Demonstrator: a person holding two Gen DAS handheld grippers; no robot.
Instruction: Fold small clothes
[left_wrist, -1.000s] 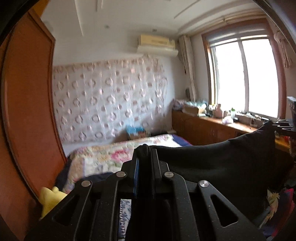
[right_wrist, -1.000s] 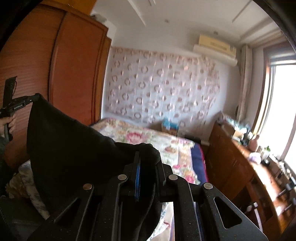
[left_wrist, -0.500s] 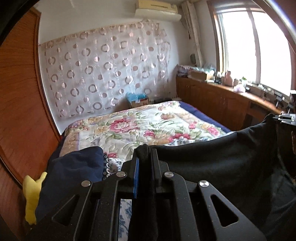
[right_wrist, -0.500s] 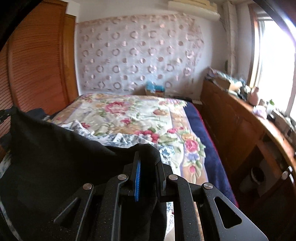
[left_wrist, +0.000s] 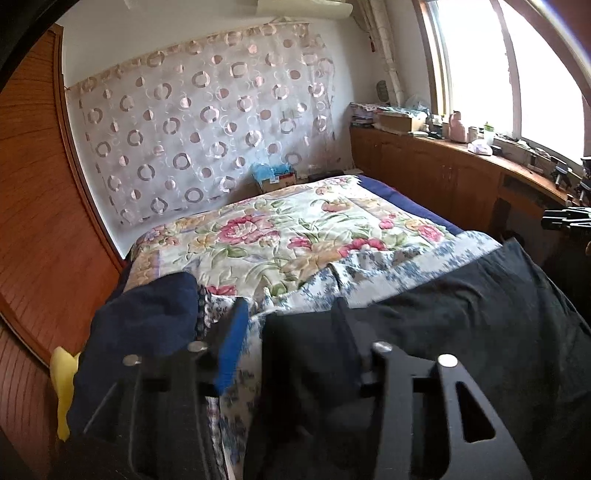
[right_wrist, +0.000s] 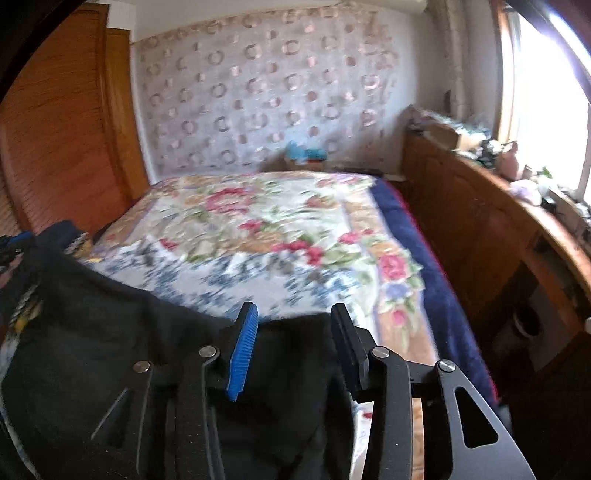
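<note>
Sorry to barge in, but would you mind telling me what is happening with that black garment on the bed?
A person is folding clothes with a gripper in each hand. The black garment lies spread on the floral bedspread. The jaws of the left gripper and right gripper have just been opening; each stands open with the cloth's edge between its fingers, unpinched. A dark blue garment lies to the left.

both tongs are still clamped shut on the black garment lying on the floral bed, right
Not quite. The black garment does lie on the floral bed, but both wrist views show the left tongs and right tongs open; their jaws have just been opening, with cloth loose between them.
</note>
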